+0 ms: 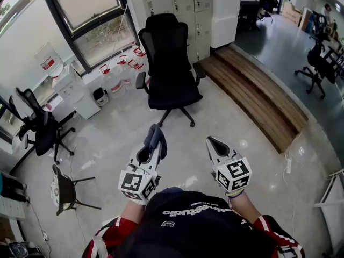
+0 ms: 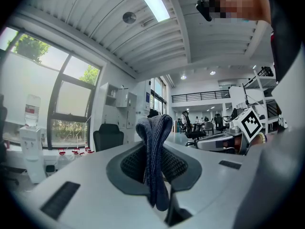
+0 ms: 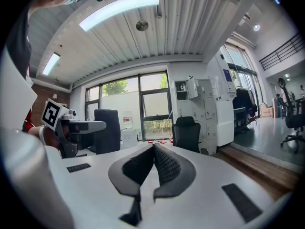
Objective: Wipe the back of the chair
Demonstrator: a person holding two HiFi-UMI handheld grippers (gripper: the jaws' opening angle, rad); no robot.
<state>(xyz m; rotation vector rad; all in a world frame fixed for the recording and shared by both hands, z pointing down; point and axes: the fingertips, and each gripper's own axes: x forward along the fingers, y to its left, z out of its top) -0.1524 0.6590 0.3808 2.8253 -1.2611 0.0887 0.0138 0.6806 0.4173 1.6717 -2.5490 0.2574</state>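
Note:
A black office chair (image 1: 167, 63) stands ahead of me near the window, its seat facing me and its tall back (image 1: 164, 44) toward the cabinets; it also shows small in the left gripper view (image 2: 108, 136) and the right gripper view (image 3: 187, 132). My left gripper (image 1: 154, 140) is shut on a folded dark blue cloth (image 2: 153, 151), which sticks up past the jaws (image 1: 156, 138). My right gripper (image 1: 213, 142) is held beside it, jaws shut with nothing between them. Both are well short of the chair.
A second black office chair (image 1: 40, 125) stands at the left, a small dark stool (image 1: 65, 190) near my left side. A water dispenser (image 1: 72, 85) and red-capped jugs (image 1: 121, 69) line the window wall. A wooden step (image 1: 258, 93) runs at the right, with white cabinets (image 1: 188, 9) behind.

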